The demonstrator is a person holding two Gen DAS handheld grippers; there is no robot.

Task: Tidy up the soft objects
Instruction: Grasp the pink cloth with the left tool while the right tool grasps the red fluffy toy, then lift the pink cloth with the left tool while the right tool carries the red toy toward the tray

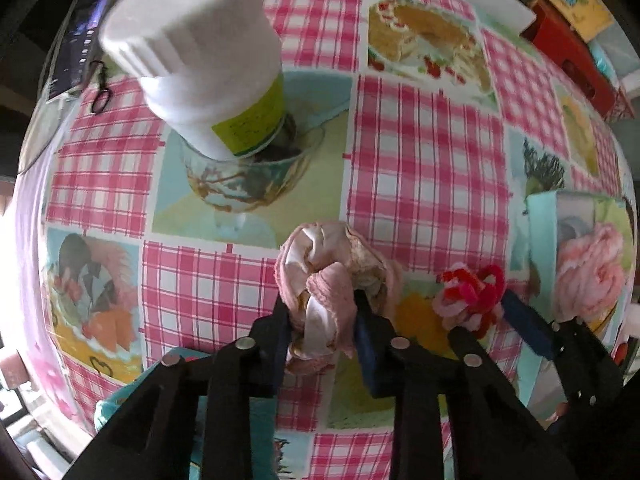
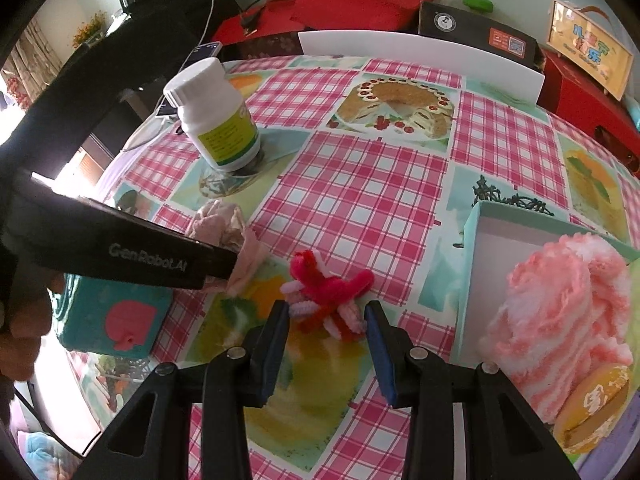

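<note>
The left tool points straight down at the worktop, its two fingers pressed against either side of a crumpled pink and cream cloth, which bulges out above and between the pads. The cloth lies on the checked covering, between the white bottle farther back and the near edge.

Just to the right of it, the right tool is angled down over a small bundle of red, pink and white pipe cleaners. Its blue-padded fingers stand on either side of the bundle's near end; whether the pads actually press on it cannot be told from either view, so the jaws read as partly closed around it. The bundle rests on the worktop, touching nothing else.

Farther right stands a pale teal box, open at the top, holding a fluffy pink and white yarn item. On the left of the right wrist view, a teal block with a pink apple shape sits under the left tool's arm, and a hand shows at the edge.
</note>
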